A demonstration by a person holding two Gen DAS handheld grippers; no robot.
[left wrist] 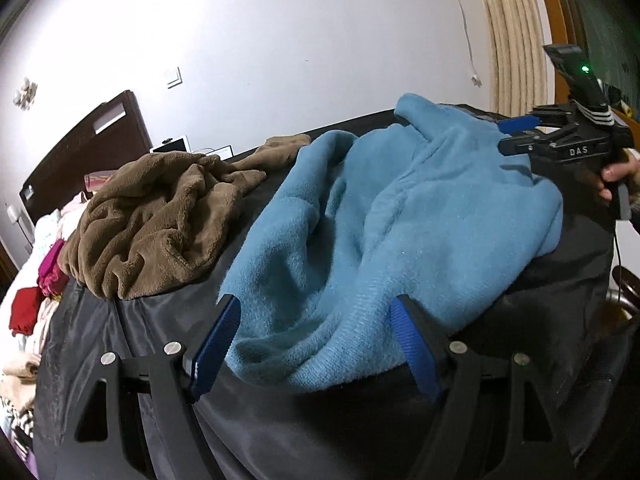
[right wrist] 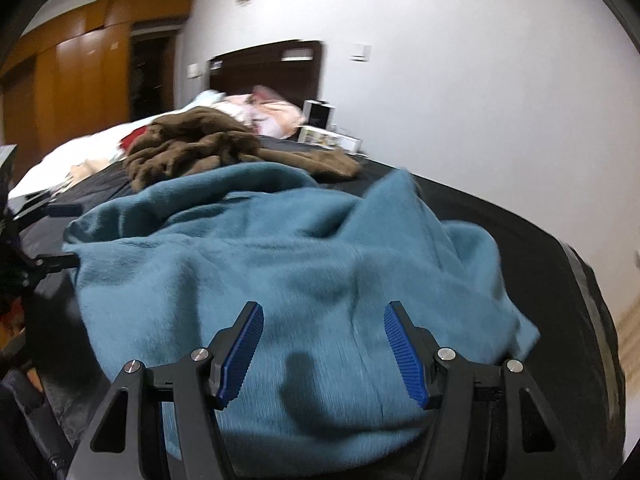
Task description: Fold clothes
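Both hand-held grippers (left wrist: pixel 316 344) (right wrist: pixel 324 352) (jaws spread) over blue sweater (left wrist: pixel 400 220).

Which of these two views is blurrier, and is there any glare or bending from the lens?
Right wrist view: motion-smeared, the brown garment and headboard soft. Left wrist view: sharper, fleece texture on the blue sweater crisp, but the white wall is blown out. Both: fisheye bends the dark cover's edge, with black corners.
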